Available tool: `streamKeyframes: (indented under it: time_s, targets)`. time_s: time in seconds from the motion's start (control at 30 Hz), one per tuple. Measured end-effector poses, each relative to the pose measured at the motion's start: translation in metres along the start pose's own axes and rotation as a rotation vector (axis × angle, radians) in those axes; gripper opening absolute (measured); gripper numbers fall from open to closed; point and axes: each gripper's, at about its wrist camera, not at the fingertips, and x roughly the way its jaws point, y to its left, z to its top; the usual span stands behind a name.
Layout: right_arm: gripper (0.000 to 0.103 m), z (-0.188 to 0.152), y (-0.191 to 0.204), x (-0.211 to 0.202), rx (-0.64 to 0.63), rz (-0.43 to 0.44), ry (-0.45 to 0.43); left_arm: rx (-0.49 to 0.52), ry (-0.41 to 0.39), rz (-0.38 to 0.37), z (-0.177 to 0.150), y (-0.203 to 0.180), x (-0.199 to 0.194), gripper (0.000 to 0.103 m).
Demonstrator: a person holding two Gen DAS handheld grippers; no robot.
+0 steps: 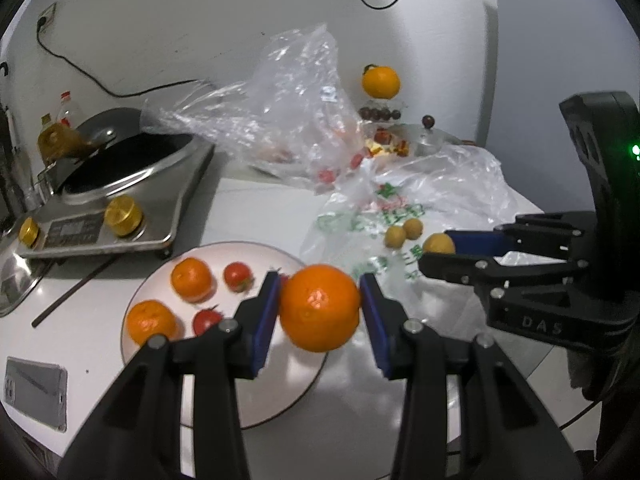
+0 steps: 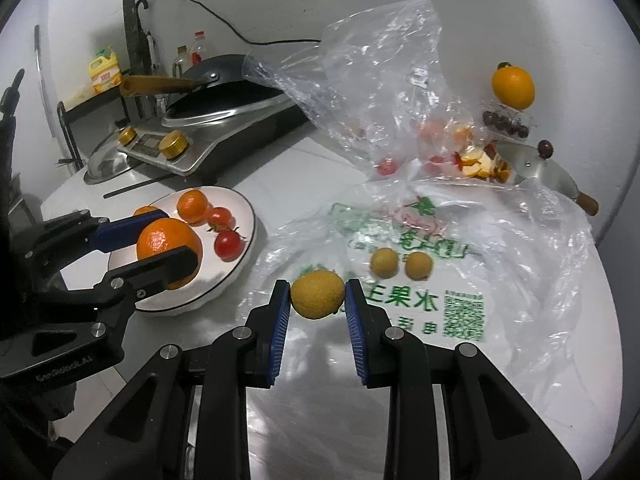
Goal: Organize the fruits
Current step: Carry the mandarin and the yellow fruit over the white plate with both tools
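Over the plate: my left gripper [image 1: 320,307] clamped the orange [image 1: 319,307] between both blue pads, above the white plate [image 1: 280,396].
Over the printed bag: my right gripper [image 2: 317,295] pinched a yellow fruit [image 2: 317,294] at its fingertips, above the plastic bag [image 2: 520,280].
Plate contents: two oranges [image 1: 191,280], tomatoes [image 1: 237,276].

- Your left gripper [image 1: 320,304] is matte black plastic, its linkage arms pinned with round silver screws.
- Its finger pads [image 1: 264,320] are ribbed blue strips.
- Your right gripper [image 2: 318,300] matches it: black arms, silver screws, blue ribbed pads [image 2: 280,328].
- Seen side-on, the right one's body carries pale embossed lettering, perhaps "DAS", and a green light glows on its curved black mount.
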Motion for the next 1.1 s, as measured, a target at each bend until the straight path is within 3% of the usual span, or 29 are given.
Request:
streamKeyframes:
  time_s: [1.1]
  targets:
    - [0.03,0.015,0.093,0.05,-0.16,0.125,0.049,-0.069,0.056,0.112,-0.047,0.074,-0.004,0.042]
